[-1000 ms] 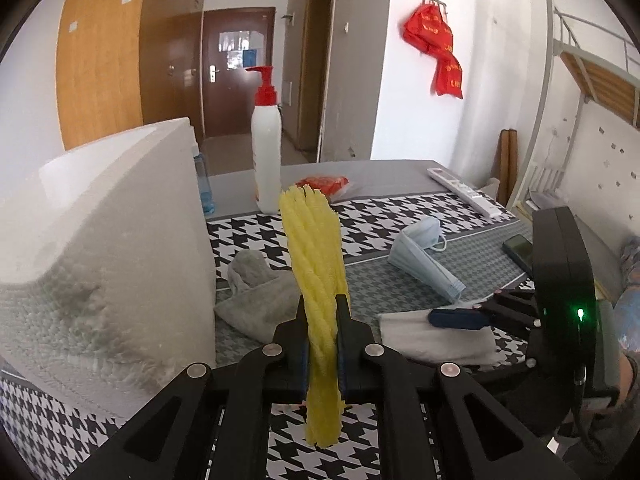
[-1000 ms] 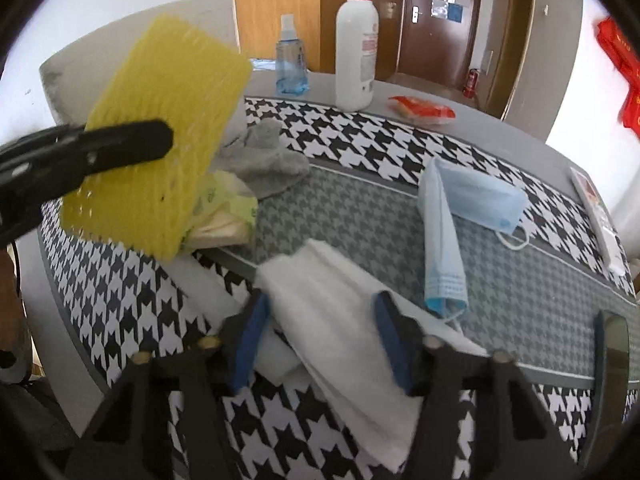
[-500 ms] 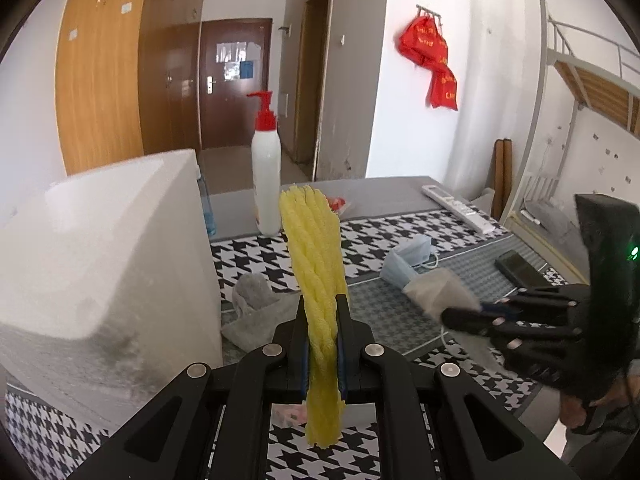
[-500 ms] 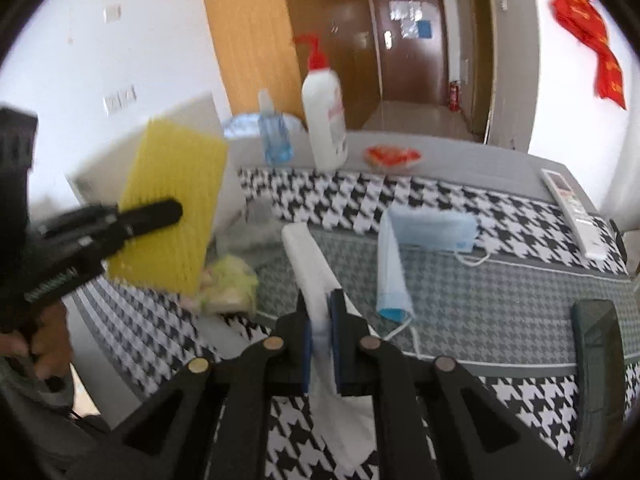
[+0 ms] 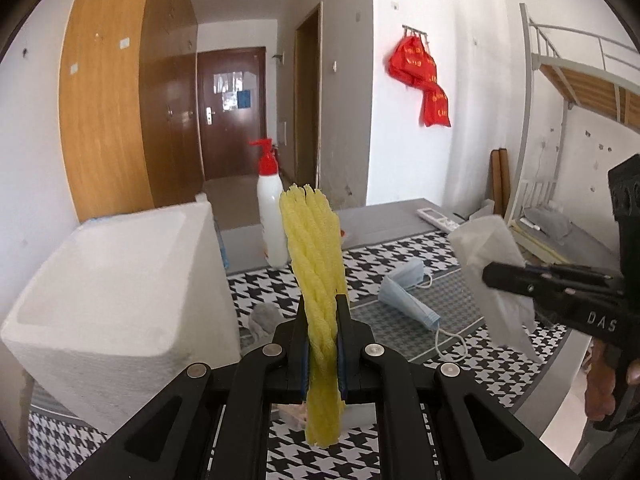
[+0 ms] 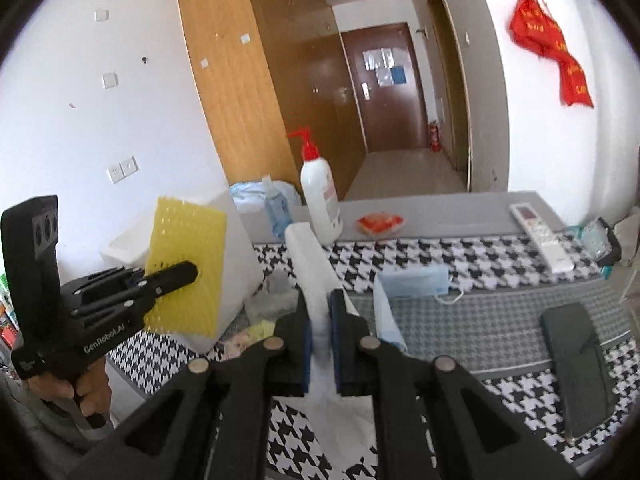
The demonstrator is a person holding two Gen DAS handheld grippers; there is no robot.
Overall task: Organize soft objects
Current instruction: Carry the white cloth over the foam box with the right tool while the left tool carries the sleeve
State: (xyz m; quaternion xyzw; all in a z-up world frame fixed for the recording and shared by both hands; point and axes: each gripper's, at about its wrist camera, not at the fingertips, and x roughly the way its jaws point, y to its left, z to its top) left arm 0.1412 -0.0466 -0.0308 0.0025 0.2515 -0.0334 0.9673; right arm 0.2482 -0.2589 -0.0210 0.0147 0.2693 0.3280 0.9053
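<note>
Clamping edge-on, the left gripper has its jaws closed tight on a yellow mesh sponge, which its own camera shows only as a narrow ridged strip; the right wrist view reveals the sponge's broad flat face, held above the table's near left beside a white foam box. The right gripper is likewise closed on a folded white cloth, lifted clear of the houndstooth tablecloth. Only the right view shows the remote control in full and a dark phone; a blue face mask lies mid-table
</note>
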